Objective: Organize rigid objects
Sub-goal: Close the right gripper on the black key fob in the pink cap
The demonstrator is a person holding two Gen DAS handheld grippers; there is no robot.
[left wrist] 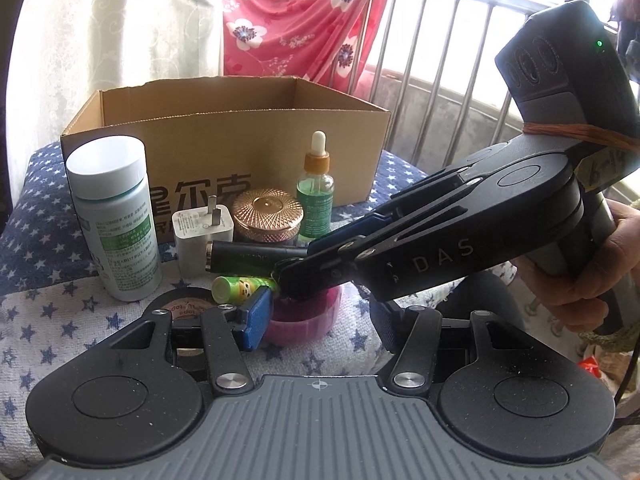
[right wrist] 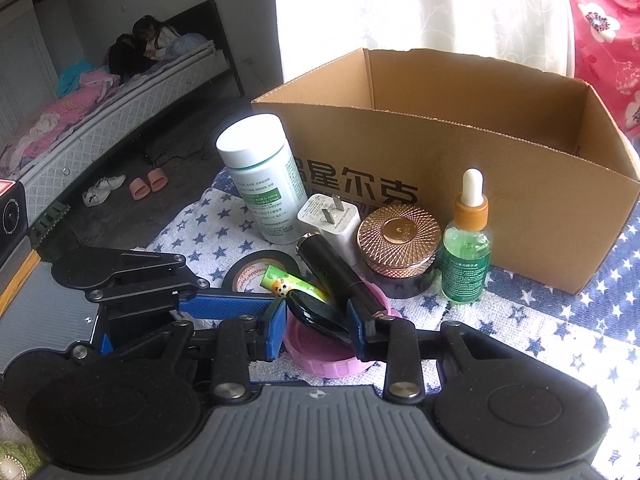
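A pink lid (right wrist: pixel 316 360) lies open side up on the star cloth, with a glossy black piece (right wrist: pixel 316 316) in it. My right gripper (right wrist: pixel 316 322) is shut on that black piece, a pad against each side. A black tube (right wrist: pixel 328 264) and a green lip balm (right wrist: pixel 292 282) lie just past it, the balm on a tape roll (right wrist: pixel 248 272). In the left wrist view my left gripper (left wrist: pixel 318 324) is open around the pink lid (left wrist: pixel 304 324), with a gap on the right side. The right gripper (left wrist: pixel 286 276) reaches in from the right above the lid.
An open cardboard box (right wrist: pixel 500 184) stands behind. In front of it are a white pill bottle (right wrist: pixel 260 184), a white charger plug (right wrist: pixel 332 220), a rose-gold-lidded jar (right wrist: pixel 396 244) and a green dropper bottle (right wrist: pixel 466 256). A metal railing (left wrist: pixel 440 80) and a hanging red floral cloth (left wrist: pixel 296 28) stand behind the box.
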